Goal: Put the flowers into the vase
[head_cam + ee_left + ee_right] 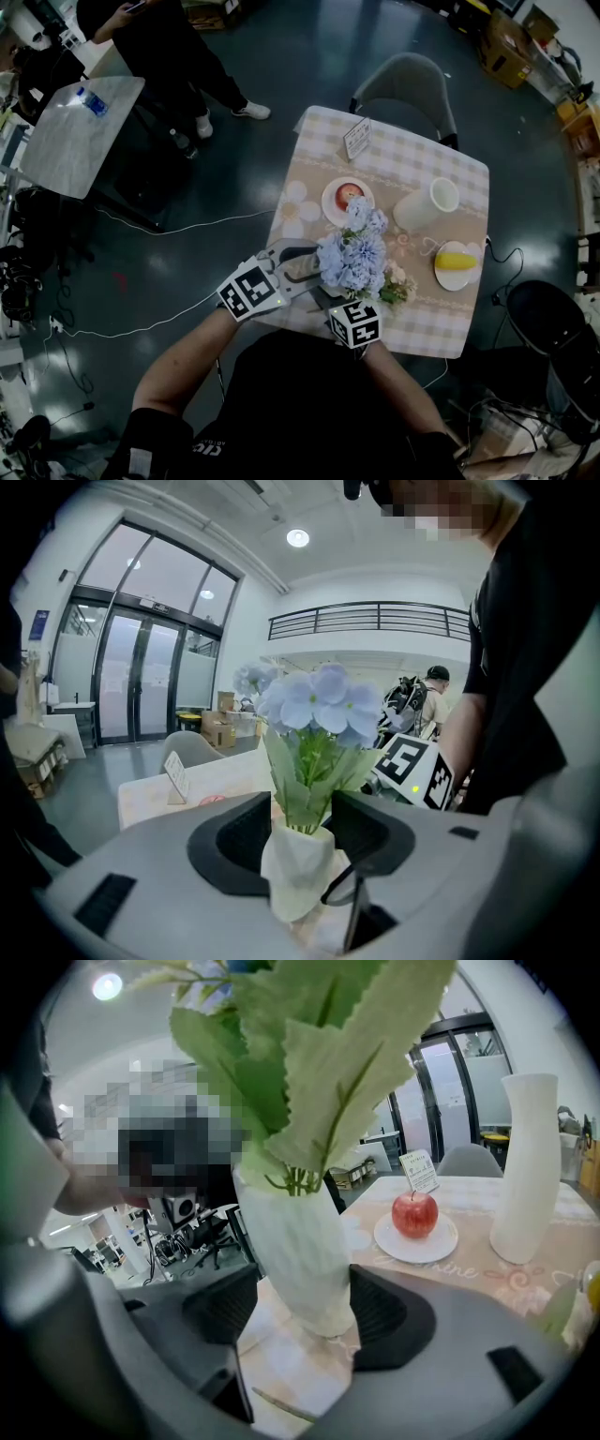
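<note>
A bunch of pale blue flowers [354, 258] with green leaves and a white wrapped stem hangs over the near edge of the table [450, 323]. My left gripper [314, 277] reaches in from the left. In the left gripper view it [300, 832] is shut on the top of the white wrap [295, 864]. My right gripper [367, 300] comes from below. Its pads [375, 1312] close on the lower wrap [300, 1251]. The tall white vase [427, 203] stands upright farther back on the table, also seen as the vase [528, 1166] in the right gripper view, apart from both grippers.
A red apple [349, 195] lies on a white plate behind the flowers. A plate with a yellow fruit [457, 262] sits at the right. A small cream-flowered sprig [396, 286] lies beside the bunch. A sign card [357, 138] and a grey chair [405, 84] are at the far side.
</note>
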`<state>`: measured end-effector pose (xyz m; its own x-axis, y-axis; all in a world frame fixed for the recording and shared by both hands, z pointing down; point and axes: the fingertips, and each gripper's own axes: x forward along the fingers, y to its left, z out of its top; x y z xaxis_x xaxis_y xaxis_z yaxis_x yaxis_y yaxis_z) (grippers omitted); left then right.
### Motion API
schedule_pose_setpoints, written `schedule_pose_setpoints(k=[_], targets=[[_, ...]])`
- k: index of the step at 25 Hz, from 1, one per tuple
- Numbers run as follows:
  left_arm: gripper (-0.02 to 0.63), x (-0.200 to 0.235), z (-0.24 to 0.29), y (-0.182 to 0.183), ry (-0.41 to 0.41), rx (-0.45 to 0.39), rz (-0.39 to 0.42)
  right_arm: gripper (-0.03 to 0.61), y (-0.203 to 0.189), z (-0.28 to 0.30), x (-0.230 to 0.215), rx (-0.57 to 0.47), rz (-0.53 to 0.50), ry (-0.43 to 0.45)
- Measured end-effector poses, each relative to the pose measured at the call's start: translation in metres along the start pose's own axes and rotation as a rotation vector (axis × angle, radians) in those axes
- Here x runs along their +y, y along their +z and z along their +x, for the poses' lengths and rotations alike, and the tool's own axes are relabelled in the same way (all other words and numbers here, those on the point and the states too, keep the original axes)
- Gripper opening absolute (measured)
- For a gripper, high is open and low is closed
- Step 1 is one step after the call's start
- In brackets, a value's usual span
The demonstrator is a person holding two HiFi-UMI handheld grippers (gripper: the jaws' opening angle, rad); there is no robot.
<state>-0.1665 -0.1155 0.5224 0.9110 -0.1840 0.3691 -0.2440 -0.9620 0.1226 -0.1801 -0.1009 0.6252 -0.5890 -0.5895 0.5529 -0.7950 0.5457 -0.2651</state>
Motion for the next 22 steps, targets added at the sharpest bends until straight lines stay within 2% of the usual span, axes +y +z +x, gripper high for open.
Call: schedule_pose_setpoints(k=[22], targets=[[0.192, -0.0009, -0.0018, 0.0018, 0.007, -0.012, -0.012, 0.310, -0.0071, -0.0040, -0.0003, 0.003, 0.002, -0.004]])
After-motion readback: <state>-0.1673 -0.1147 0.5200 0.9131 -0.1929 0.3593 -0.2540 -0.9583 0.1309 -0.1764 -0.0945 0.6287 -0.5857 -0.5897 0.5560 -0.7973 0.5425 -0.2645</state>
